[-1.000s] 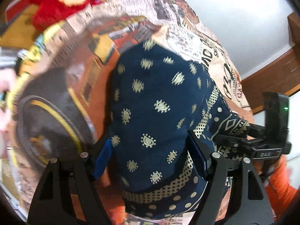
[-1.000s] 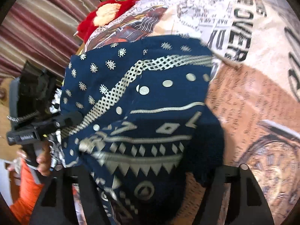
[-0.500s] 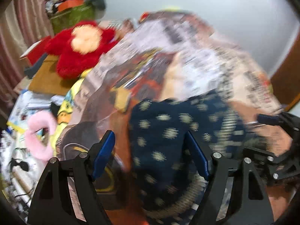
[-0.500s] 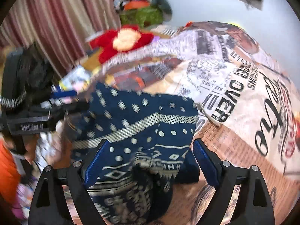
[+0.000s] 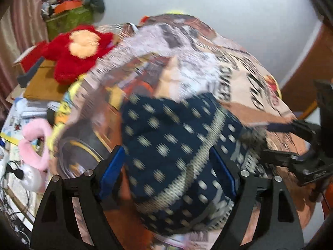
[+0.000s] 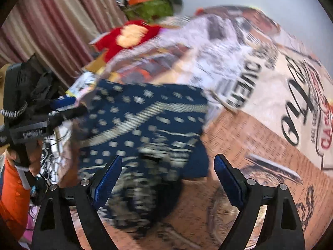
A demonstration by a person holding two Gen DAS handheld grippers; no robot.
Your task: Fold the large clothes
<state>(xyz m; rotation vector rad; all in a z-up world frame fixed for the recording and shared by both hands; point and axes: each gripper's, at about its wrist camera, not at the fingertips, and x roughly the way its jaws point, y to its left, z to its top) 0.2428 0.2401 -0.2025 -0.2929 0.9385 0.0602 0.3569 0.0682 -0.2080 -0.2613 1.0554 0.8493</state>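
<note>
- Navy-blue folded cloth garment with cream dots and woven bands (image 5: 174,145) lies bunched in a compact mound on a bed covered by a newspaper-print bedspread in tan, white and orange (image 5: 249,79); it sits toward the near edge of the bed. Both views are motion-blurred, so fold lines are hard to read.
- Left gripper (image 5: 166,173): jaws are opening, blue pads spread wide on either side of the garment's mound as seen from above; the pads press on nothing, grip released.
- Right gripper (image 6: 168,179): jaws spread wide, blue pads clear of the cloth, with the banded end of the garment (image 6: 145,129) in view between them below; released, holding nothing.
- Each gripper shows in the other's view: the right one at the right edge of the left wrist view, the left one at the left edge of the right wrist view, gripped by a hand (image 6: 31,152) with an orange sleeve (image 6: 12,198).
- Red plush toy with a pale yellow face (image 5: 77,50) lies off the bed's far left corner, on a brown cardboard sheet (image 5: 41,83).
- Pink fluffy ring (image 5: 35,139) lies beside the bed's left edge among papers.
- Striped pink-and-beige curtain (image 6: 52,20) hangs behind.
</note>
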